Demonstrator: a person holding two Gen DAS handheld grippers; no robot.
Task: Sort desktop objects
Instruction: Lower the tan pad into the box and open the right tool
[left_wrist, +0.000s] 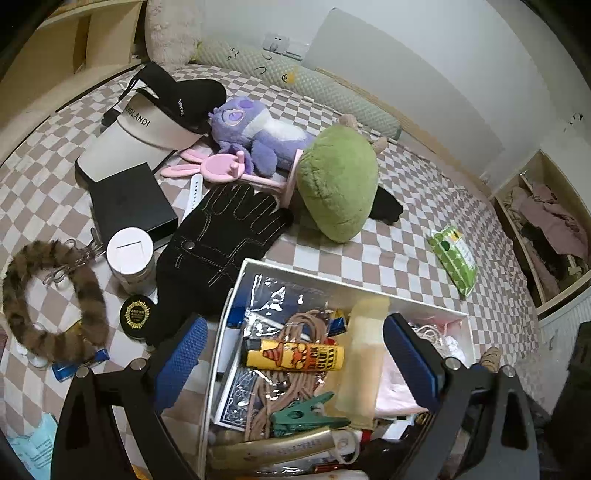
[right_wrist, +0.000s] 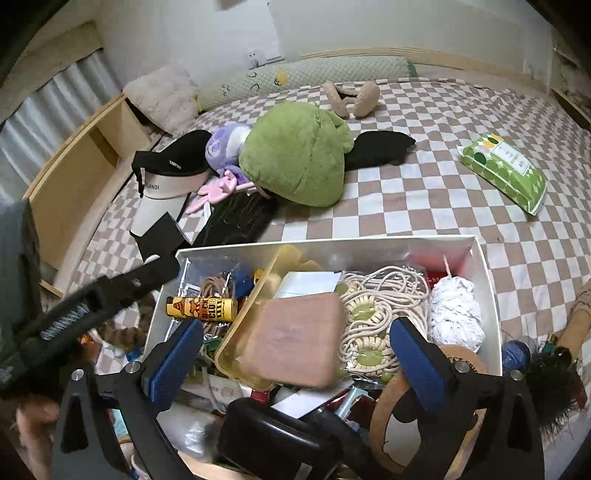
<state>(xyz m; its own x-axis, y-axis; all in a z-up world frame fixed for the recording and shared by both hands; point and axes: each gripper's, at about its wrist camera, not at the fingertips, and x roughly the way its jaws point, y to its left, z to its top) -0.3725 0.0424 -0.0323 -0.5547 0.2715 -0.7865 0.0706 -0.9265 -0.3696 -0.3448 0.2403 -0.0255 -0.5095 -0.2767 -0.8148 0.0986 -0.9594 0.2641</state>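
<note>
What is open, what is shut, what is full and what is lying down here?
left tongs: open, holding nothing
right tongs: open, holding nothing
white box: open, crammed full
yellow tub: tilted inside the box, no lid
glue stick: lying flat, cap on
green peg: shut
black glove: spread flat
green plush: lying on the bed
wipes pack: lying flat

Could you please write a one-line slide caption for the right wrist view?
Open right tool over a crammed white box on a checkered bed.

Bolster pillow (left_wrist: 295, 79) beside wall socket (left_wrist: 275, 43)
</note>
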